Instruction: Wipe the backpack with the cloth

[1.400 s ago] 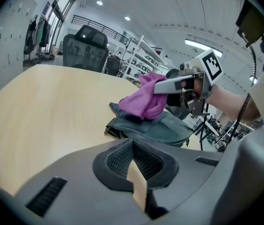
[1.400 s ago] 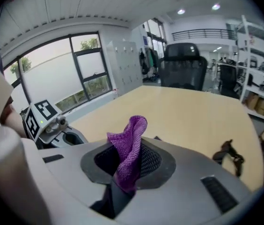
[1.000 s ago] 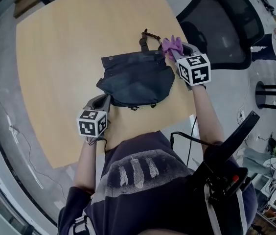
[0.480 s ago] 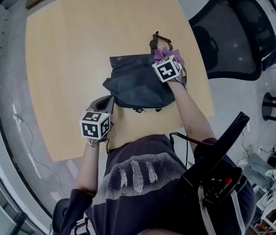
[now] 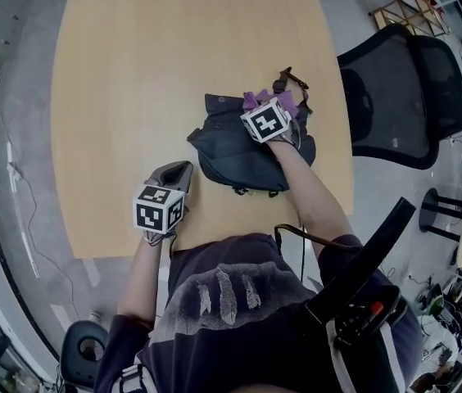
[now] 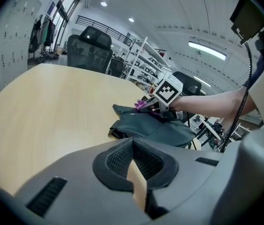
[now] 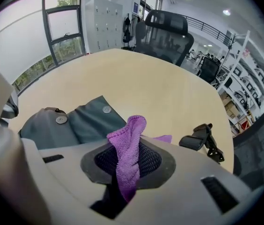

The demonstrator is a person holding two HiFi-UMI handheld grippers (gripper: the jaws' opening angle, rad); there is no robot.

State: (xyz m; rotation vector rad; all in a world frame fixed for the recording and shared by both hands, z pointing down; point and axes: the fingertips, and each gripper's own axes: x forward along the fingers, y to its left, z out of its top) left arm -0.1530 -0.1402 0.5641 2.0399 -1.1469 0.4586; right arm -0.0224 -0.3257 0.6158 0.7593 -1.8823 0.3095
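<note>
Nearest to me, my left gripper (image 5: 178, 170) hovers above the near edge of the wooden table (image 5: 124, 80), its jaws drawn together to a thin slit with nothing in them. It touches neither the bag nor the cloth. The dark backpack (image 5: 229, 152) lies just ahead and to the right of it, flat on the table with its long axis running roughly left to right.

My right gripper (image 5: 269, 109) is over the far right part of the backpack, so it is the one actually at the bag. Its jaws are clamped on the purple microfibre cloth (image 7: 128, 144), which stands up between the pads in a twisted fold. One loose corner spills out on the far side. I cannot tell from these views whether the cloth is pressed onto the fabric or sits just above it.

The relation that matters is this: nearly all of the backpack's top panel lies to the near left of the cloth. In my judgement, the wiping stroke has to travel that way, along the bag's length, towards my left gripper.

Beyond the cloth, the backpack's black strap buckle (image 5: 290, 79) rests on the table at the far end. Off to the far right, clear of the table, stands a mesh office chair (image 5: 395, 97).
</note>
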